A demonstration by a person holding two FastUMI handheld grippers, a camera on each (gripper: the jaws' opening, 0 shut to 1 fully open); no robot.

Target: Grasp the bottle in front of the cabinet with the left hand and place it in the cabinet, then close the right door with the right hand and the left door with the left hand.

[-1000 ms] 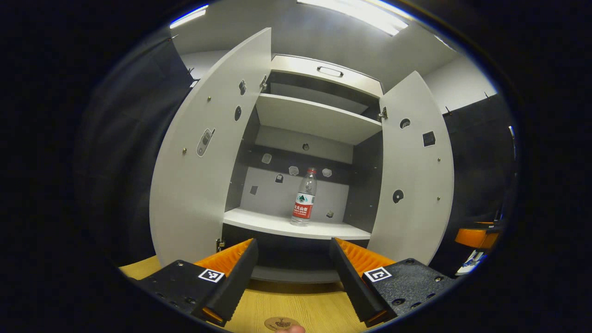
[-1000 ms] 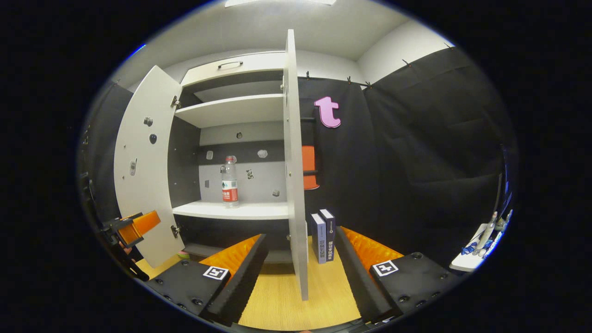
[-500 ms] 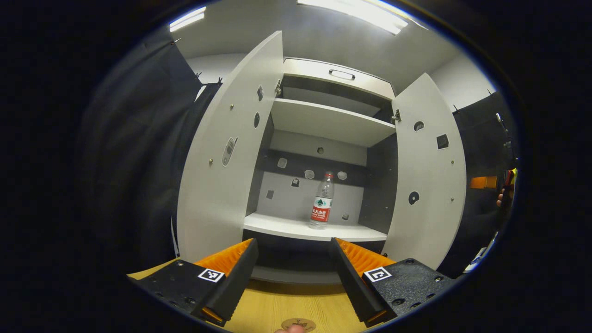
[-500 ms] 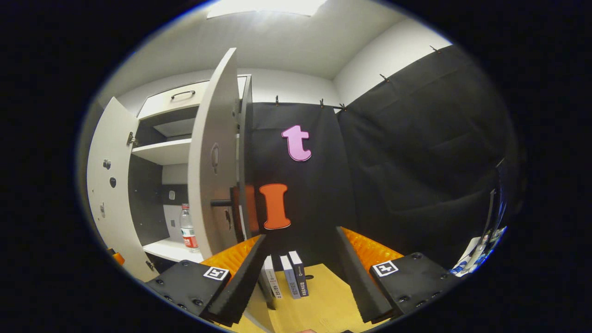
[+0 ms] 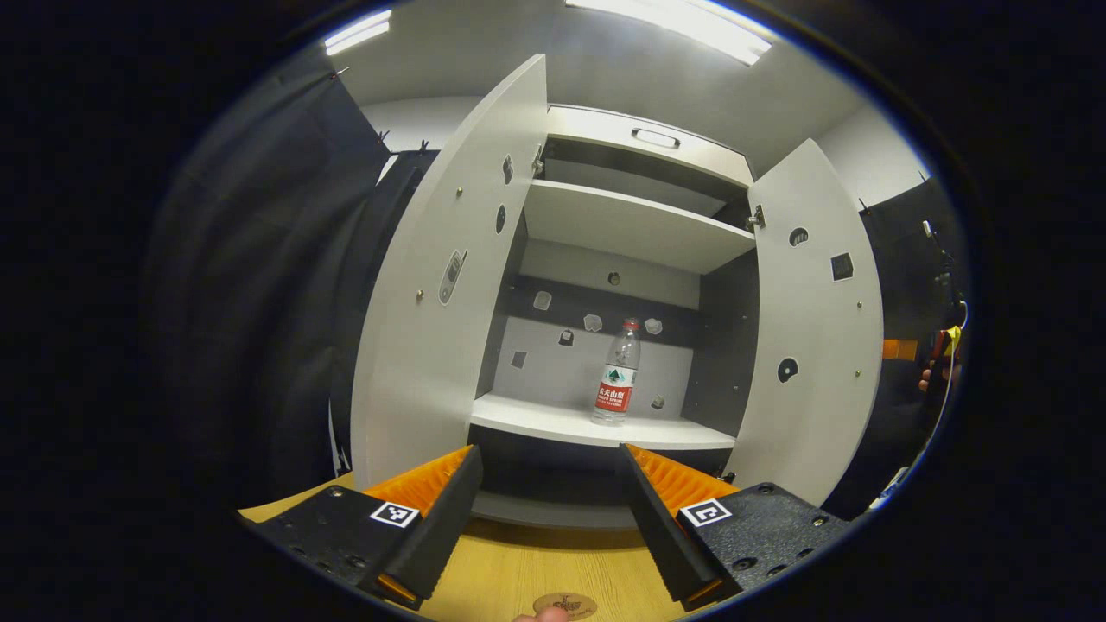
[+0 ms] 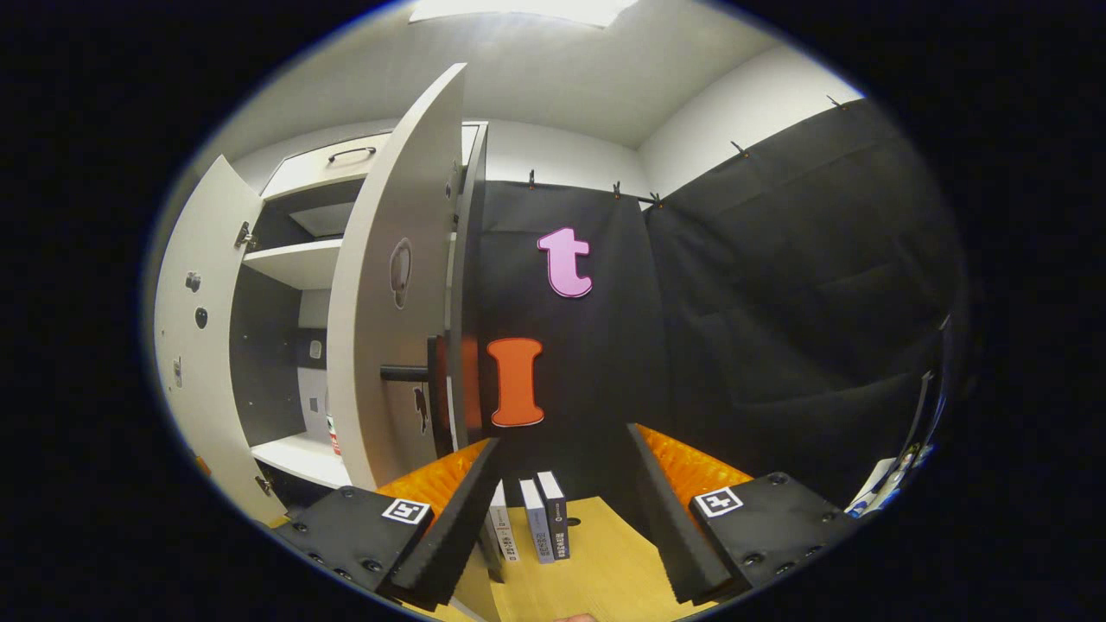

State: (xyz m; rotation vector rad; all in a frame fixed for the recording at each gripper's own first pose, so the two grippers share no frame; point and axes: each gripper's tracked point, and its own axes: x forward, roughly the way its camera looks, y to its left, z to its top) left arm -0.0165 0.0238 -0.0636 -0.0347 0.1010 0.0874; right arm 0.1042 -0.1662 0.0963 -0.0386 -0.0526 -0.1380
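Straight ahead of the left gripper (image 5: 547, 523), beyond its spread and empty fingers, we find the bottle (image 5: 617, 373) standing upright on the cabinet's lower shelf (image 5: 553, 422), near its front edge, with both doors open to either side. The right gripper (image 6: 562, 518), likewise spread and holding nothing, sits outboard of the right door (image 6: 380, 285); the door's outer face and its dark handle (image 6: 406, 373) lie up and to the left of its fingers, while three small books (image 6: 536, 527) stand on the wooden table (image 6: 596, 570) just ahead, between them. We judge the placing done and the right door next. Risks noted: a push landing on the handle or low on the panel could glance off; a hard swing may slam and topple the bottle — it stands well forward; the fingers could clip the books on the way in.
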